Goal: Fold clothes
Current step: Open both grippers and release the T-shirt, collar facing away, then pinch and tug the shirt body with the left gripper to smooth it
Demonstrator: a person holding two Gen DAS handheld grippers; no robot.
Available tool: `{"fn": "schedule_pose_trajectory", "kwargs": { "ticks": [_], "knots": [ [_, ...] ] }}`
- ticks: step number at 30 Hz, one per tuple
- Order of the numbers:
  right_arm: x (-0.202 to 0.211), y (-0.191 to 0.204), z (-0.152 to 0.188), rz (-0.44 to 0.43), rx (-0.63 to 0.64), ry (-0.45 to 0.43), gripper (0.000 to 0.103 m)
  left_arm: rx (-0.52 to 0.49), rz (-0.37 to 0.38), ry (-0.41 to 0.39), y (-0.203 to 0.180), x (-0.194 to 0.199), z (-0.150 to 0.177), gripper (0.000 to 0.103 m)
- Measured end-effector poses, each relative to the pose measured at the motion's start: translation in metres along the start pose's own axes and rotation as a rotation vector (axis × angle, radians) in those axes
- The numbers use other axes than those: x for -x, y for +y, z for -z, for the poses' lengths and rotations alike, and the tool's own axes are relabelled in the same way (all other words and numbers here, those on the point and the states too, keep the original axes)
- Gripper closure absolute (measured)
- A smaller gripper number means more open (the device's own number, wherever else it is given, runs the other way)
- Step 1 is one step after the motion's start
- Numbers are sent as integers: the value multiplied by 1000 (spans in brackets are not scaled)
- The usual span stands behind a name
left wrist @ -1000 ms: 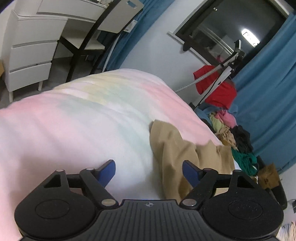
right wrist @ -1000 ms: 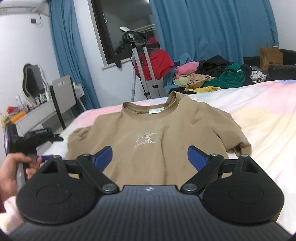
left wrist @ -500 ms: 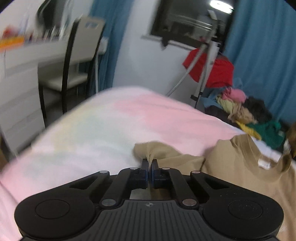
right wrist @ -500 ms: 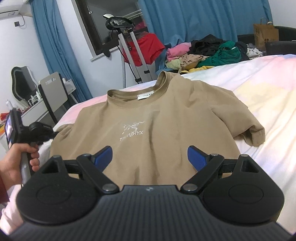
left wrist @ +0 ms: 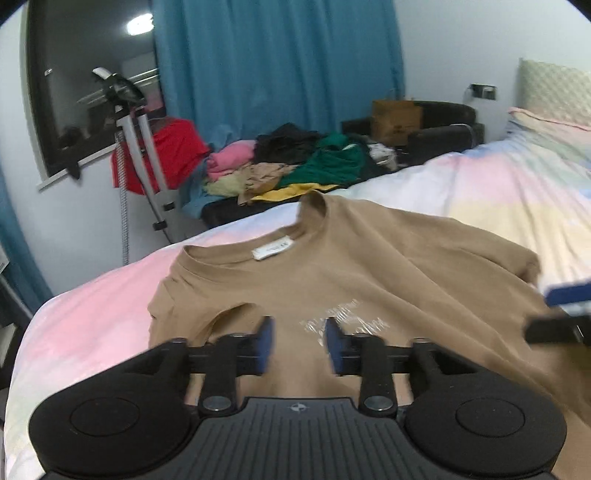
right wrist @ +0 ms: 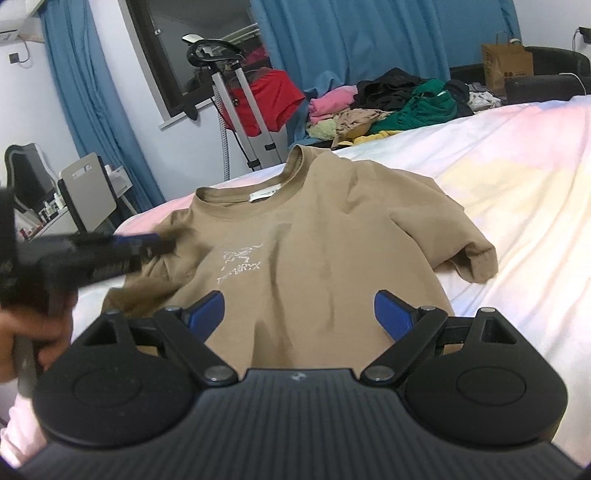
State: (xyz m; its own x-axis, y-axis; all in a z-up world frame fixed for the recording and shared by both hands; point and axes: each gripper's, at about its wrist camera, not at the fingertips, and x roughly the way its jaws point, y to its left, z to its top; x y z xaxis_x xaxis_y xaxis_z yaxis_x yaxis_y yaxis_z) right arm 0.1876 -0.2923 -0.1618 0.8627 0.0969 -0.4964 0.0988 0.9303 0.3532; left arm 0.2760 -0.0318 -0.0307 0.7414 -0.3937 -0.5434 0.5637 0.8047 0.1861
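Even indoor light, no harsh shadows. Lamp glare (left wrist: 139, 23) reflected in window at 11 o'clock. Fisheye bends edges, dark corners. Left gripper (right wrist: 122, 247) motion-blurred at 9 o'clock.

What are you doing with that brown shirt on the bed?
A person is folding clothes with a pair of tongs in each hand. A brown T-shirt lies face up on the bed. The left tongs have just been opening, with nothing between them, and the sleeve on that side lies folded in over the shirt. The right tongs hover open above the shirt's lower part. The other sleeve is not yet folded.
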Motion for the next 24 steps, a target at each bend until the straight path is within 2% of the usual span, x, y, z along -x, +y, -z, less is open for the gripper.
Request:
{"fn": "schedule_pose_trajectory", "kwargs": {
  "ticks": [3,4,7,9,11,13,16,17,18,19,20,24],
  "knots": [
    [1,-3,-1,-5,-22,-1,13,77,-7,-38,20,20,17,56],
    [1,-4,-1,-7,-28,-1,13,112,-17,-49,29,26,22,52],
    [0,-5,-1,-12,-36,2,13,198,-84,-41,61,31,32,49],
    [-2,-5,-1,-14,-39,7,13,252,-111,-16,80,26,40,49],
    [-3,-5,0,-15,-40,13,13,306,-105,-7,93,21,44,49],
    [-5,-5,0,-15,-40,16,13,349,-103,-3,102,12,45,49],
    [-6,-7,1,-12,-50,24,13,405,-113,42,109,-5,51,50],
    [-7,-8,1,-12,-54,28,13,435,-110,63,113,-11,53,54],
    [-8,-9,2,-12,-58,31,13,486,-99,85,118,-16,57,64],
    [-8,-9,3,-14,-59,33,13,543,-85,105,124,-21,60,96],
    [-9,-9,3,-13,-57,35,13,610,-68,106,131,-21,62,100],
    [-11,-9,6,-10,-58,45,13,766,-77,-25,156,6,66,101]
  ]
}}
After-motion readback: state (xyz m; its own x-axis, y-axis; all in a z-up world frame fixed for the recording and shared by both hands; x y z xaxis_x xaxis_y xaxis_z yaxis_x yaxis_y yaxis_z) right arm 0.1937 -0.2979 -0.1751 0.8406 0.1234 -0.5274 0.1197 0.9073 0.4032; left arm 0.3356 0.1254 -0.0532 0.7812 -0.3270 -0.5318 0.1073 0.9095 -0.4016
